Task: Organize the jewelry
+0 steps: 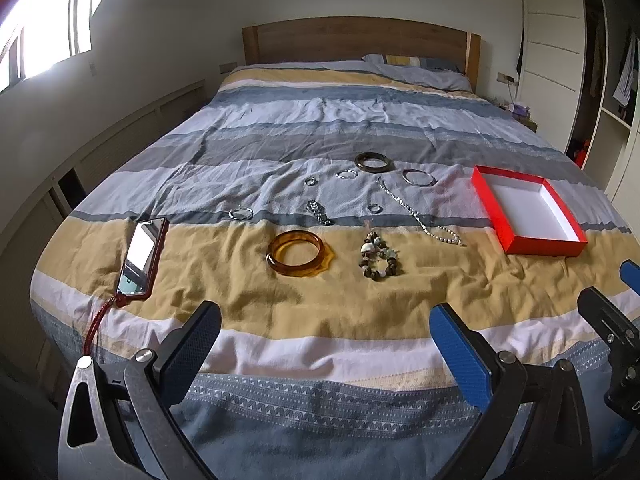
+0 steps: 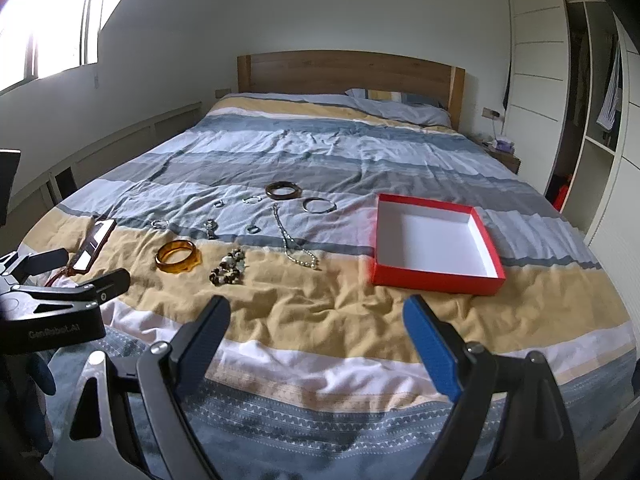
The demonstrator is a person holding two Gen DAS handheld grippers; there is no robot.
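Jewelry lies spread on the striped bed cover. An amber bangle (image 1: pixel 297 258) (image 2: pixel 177 255) and a beaded bracelet (image 1: pixel 378 259) (image 2: pixel 229 266) lie nearest. Behind them are a silver chain necklace (image 1: pixel 416 212) (image 2: pixel 289 240), a dark bangle (image 1: pixel 374 162) (image 2: pixel 283 190), a silver bangle (image 1: pixel 419 177) (image 2: pixel 318 204) and several small rings and bracelets. An empty red box (image 1: pixel 528 210) (image 2: pixel 434 238) with a white inside sits to the right. My left gripper (image 1: pixel 324 326) is open and empty over the bed's near edge. My right gripper (image 2: pixel 316 320) is open and empty, in front of the box.
A phone in a red case (image 1: pixel 143 254) (image 2: pixel 93 249) with a red strap lies at the left of the bed. A wooden headboard (image 1: pixel 356 38) and pillows are at the far end. A wardrobe (image 2: pixel 560 80) stands to the right, a window wall to the left.
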